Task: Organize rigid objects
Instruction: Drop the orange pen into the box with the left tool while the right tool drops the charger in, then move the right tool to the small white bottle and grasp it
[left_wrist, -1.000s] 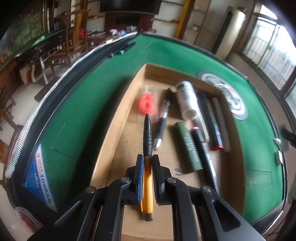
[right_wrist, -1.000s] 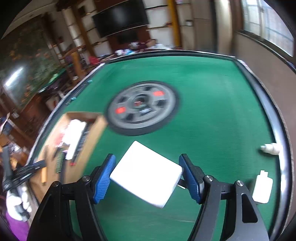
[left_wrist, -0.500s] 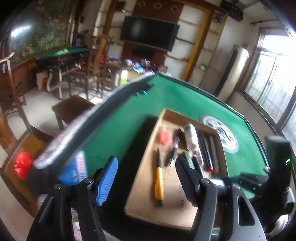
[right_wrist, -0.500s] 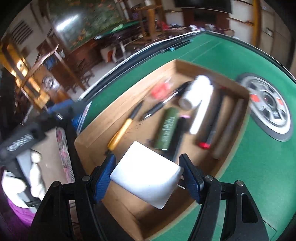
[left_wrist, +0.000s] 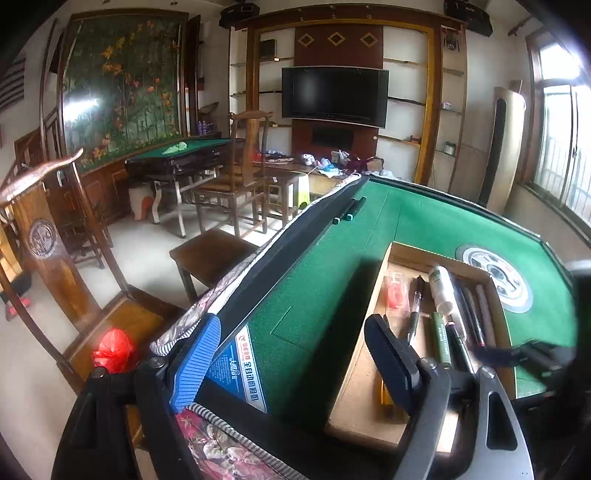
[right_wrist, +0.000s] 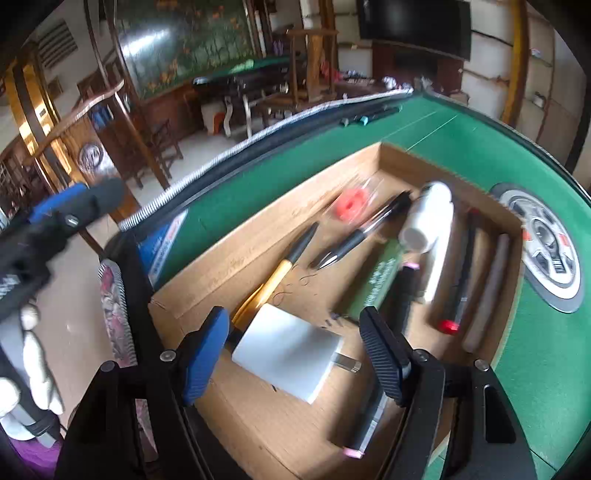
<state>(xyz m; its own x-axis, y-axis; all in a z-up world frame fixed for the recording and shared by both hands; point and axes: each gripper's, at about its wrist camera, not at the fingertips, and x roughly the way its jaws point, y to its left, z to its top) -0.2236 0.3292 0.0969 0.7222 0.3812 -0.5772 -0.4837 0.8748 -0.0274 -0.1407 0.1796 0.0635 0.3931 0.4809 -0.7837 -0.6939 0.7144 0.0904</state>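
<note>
Over the near end of the cardboard tray (right_wrist: 258, 236), your right gripper (right_wrist: 295, 354) has its jaws easing apart around the white charger (right_wrist: 288, 350), which looks already loose, touching neither pad. It's sitting partly on the yellow pen (right_wrist: 273, 280), so it could tip or slide off crooked as you pull away; your left gripper (left_wrist: 288, 362) is opening wide, empty, off the tray's side

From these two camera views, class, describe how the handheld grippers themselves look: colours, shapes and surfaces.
The left gripper and the right gripper look alike: a black frame of angled bars joined by silver screws, with two long fingers. Each has one bright blue ribbed pad and one dark ribbed pad. The person wears white gloves.
</note>
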